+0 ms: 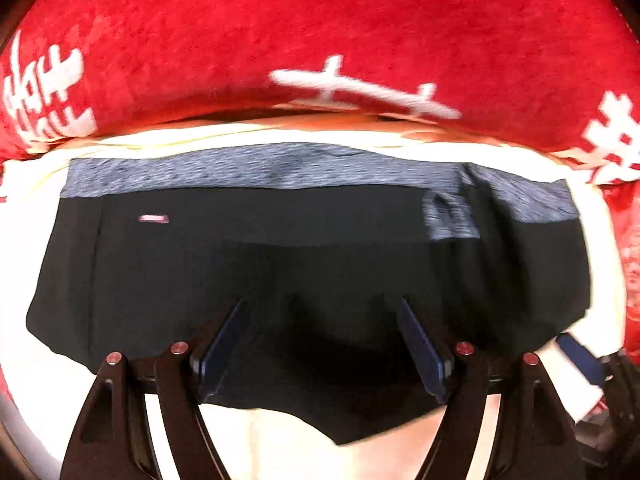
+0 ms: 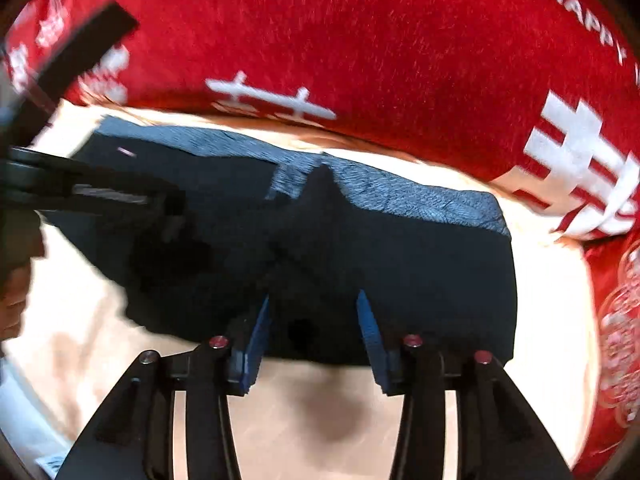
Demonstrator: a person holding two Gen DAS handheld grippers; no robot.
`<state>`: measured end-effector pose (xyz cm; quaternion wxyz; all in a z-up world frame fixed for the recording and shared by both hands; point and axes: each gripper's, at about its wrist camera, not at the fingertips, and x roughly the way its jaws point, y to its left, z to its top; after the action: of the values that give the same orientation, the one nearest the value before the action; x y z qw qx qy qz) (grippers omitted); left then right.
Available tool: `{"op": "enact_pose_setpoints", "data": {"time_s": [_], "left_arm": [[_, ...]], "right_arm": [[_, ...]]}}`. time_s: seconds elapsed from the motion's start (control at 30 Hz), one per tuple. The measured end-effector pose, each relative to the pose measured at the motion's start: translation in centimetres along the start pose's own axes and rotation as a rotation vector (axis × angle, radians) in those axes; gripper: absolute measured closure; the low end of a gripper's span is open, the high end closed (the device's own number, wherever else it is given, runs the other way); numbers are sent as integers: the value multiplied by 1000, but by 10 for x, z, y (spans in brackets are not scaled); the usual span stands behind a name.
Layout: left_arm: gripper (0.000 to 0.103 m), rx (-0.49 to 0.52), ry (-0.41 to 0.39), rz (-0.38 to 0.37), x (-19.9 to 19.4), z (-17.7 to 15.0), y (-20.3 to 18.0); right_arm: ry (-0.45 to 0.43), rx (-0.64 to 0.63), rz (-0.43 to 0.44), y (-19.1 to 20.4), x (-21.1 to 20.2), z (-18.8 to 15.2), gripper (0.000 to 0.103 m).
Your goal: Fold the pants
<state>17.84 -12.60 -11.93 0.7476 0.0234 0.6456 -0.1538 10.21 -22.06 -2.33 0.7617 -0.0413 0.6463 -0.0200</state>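
Note:
The black pants lie folded in a compact block on a cream surface, grey heathered waistband at the far side. My left gripper is open, its blue pads over the pants' near edge, holding nothing. In the right wrist view the same pants lie ahead with the waistband on the far side. My right gripper is open over the near edge, empty. The left gripper shows at the left over the pants.
A red blanket with white characters is bunched along the far side and right. The right gripper's blue pad shows at the right edge of the left wrist view. A hand is at the far left.

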Motion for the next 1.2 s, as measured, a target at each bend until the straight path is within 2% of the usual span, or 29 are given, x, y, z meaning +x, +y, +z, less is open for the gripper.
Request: {"op": "enact_pose_setpoints", "data": {"time_s": [0.1, 0.13, 0.2, 0.3, 0.37, 0.4, 0.43, 0.53, 0.57, 0.7, 0.73, 0.77, 0.8, 0.87, 0.97, 1.03, 1.1, 1.2], "left_arm": [[25, 34, 15, -118, -12, 3, -13], [25, 52, 17, -150, -15, 4, -18], [25, 93, 20, -214, -22, 7, -32], [25, 145, 35, -257, -16, 13, -56], [26, 182, 46, -251, -11, 18, -72], [30, 199, 52, -248, -6, 19, -78], [40, 209, 64, -250, 2, 21, -86], [43, 211, 106, -267, 25, 17, -101], [52, 211, 118, -266, 30, 18, -104], [56, 194, 143, -244, 46, 19, -115], [66, 183, 142, -251, 44, 19, -115], [67, 177, 141, -263, 41, 19, -115], [67, 172, 137, -271, 38, 18, -115], [67, 171, 123, -278, 25, 15, -111], [67, 170, 87, -294, 3, 7, -105], [67, 173, 61, -280, -6, 1, -101], [67, 180, 47, -250, -5, -4, -99], [67, 164, 97, -202, 19, -11, -93]], "right_arm": [[15, 146, 164, -29, -16, -7, 55], [17, 234, 237, -46, -18, -9, 55], [22, 483, 376, -85, -13, -18, 55], [39, 811, 575, -126, 17, -40, 55], [55, 941, 648, -139, 34, -51, 55], [64, 988, 664, -143, 43, -56, 55], [71, 1030, 685, -146, 50, -63, 55], [64, 1123, 734, -153, 63, -76, 55], [55, 1140, 746, -154, 66, -78, 55], [41, 1231, 788, -160, 80, -86, 56], [43, 1257, 807, -165, 81, -90, 70], [51, 1273, 816, -169, 84, -91, 92], [74, 1273, 803, -170, 86, -90, 96], [83, 1246, 803, -170, 86, -84, 96], [36, 1174, 835, -170, 65, -75, 96], [39, 1125, 831, -166, 55, -68, 96], [62, 1099, 833, -160, 53, -66, 96], [131, 1061, 814, -144, 67, -66, 96]]}}
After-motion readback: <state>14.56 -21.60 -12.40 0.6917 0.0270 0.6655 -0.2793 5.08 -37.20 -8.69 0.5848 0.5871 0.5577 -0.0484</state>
